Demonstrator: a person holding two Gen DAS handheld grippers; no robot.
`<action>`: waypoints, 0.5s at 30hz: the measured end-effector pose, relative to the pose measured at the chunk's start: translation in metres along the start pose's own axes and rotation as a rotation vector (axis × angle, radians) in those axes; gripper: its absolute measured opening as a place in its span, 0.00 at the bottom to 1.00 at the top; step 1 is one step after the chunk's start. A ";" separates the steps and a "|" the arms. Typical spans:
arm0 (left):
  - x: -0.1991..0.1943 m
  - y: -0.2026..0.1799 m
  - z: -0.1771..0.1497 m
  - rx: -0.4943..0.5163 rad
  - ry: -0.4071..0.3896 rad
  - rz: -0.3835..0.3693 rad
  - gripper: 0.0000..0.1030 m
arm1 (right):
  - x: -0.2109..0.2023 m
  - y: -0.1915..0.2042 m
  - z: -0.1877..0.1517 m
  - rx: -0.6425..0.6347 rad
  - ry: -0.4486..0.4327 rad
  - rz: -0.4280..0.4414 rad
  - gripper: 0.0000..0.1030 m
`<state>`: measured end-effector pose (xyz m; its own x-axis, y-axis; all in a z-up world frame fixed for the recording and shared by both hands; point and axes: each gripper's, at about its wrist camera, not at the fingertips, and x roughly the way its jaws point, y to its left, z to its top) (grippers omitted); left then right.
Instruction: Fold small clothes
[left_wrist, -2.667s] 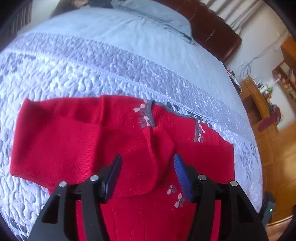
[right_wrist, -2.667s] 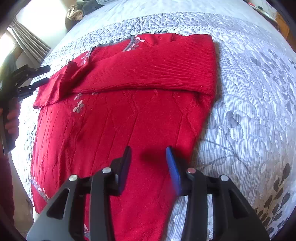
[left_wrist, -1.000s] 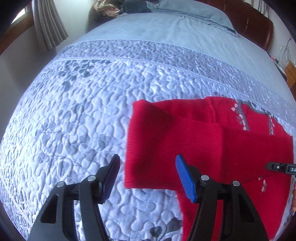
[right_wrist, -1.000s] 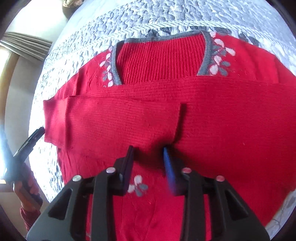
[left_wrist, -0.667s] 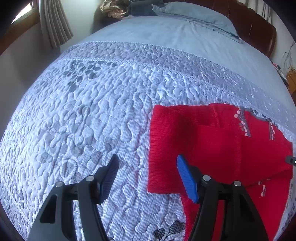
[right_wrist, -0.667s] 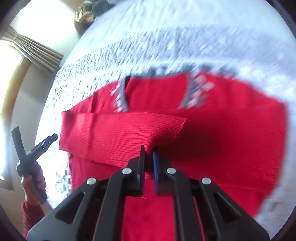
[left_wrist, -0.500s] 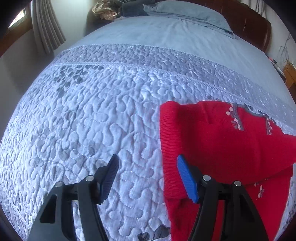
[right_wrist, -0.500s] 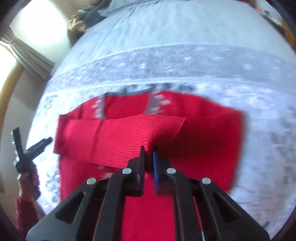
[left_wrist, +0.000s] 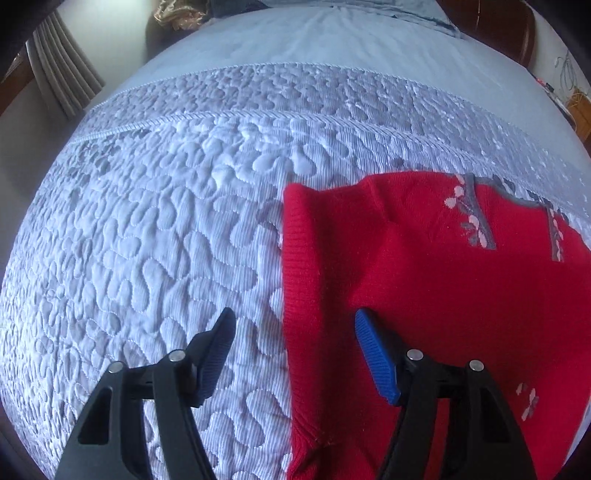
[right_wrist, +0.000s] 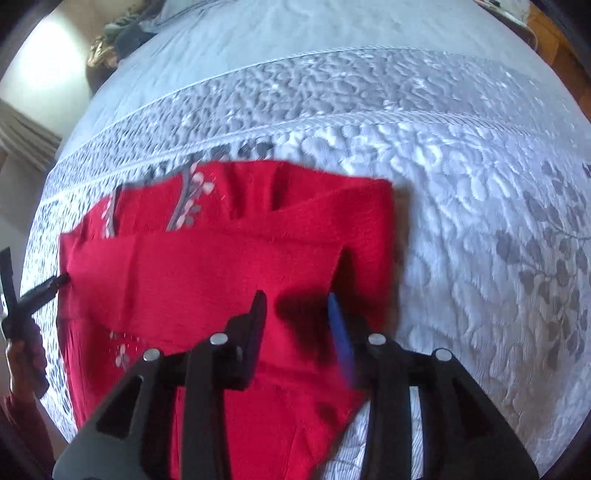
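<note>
The right gripper (right_wrist: 297, 310) hangs above the folded red sweater (right_wrist: 229, 280), its jaws parted and having just been opening; nothing sits between them, and the sleeve (right_wrist: 207, 266) lies flat across the sweater's chest beneath. The picture is a little blurred, so whether the fingertips brush the knit I cannot tell.

The left gripper (left_wrist: 293, 330) stands spread wide above the sweater's (left_wrist: 436, 295) left folded edge, its jaws having just been opening a little: the black finger (left_wrist: 214, 350) is over the bare quilted bedspread (left_wrist: 147, 240) and the blue-padded finger (left_wrist: 373, 354) over the red knit, so the ribbed edge runs between them without being pinched. From the right wrist view, that same gripper (right_wrist: 51, 286) shows small at the sweater's left edge, held in a person's hand (right_wrist: 26, 354) with a red cuff.

The sweater lies on the bedspread toward the foot edge of the bed, grey-trimmed neckline (right_wrist: 184, 199) with pale flower embroidery pointing toward the headboard (left_wrist: 517, 33). Beyond the quilted band the plain blue sheet (left_wrist: 332, 40) runs up to a pillow (left_wrist: 406, 11). Curtains (left_wrist: 62, 74) hang past the bed's left side.
</note>
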<state>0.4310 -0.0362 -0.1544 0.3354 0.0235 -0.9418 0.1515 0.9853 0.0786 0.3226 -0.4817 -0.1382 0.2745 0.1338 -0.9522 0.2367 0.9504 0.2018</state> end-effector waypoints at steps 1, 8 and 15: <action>0.002 -0.002 0.003 0.010 -0.004 0.016 0.66 | 0.003 -0.004 0.004 0.020 0.007 0.009 0.34; 0.021 -0.008 -0.002 0.045 0.005 0.084 0.74 | 0.028 0.001 0.003 -0.028 0.033 -0.115 0.23; -0.015 0.013 -0.033 0.005 0.022 -0.025 0.72 | -0.019 0.005 -0.027 -0.080 -0.036 -0.151 0.44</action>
<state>0.3974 -0.0181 -0.1494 0.3110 0.0028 -0.9504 0.1643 0.9848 0.0566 0.2935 -0.4720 -0.1254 0.2755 -0.0208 -0.9611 0.2034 0.9784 0.0372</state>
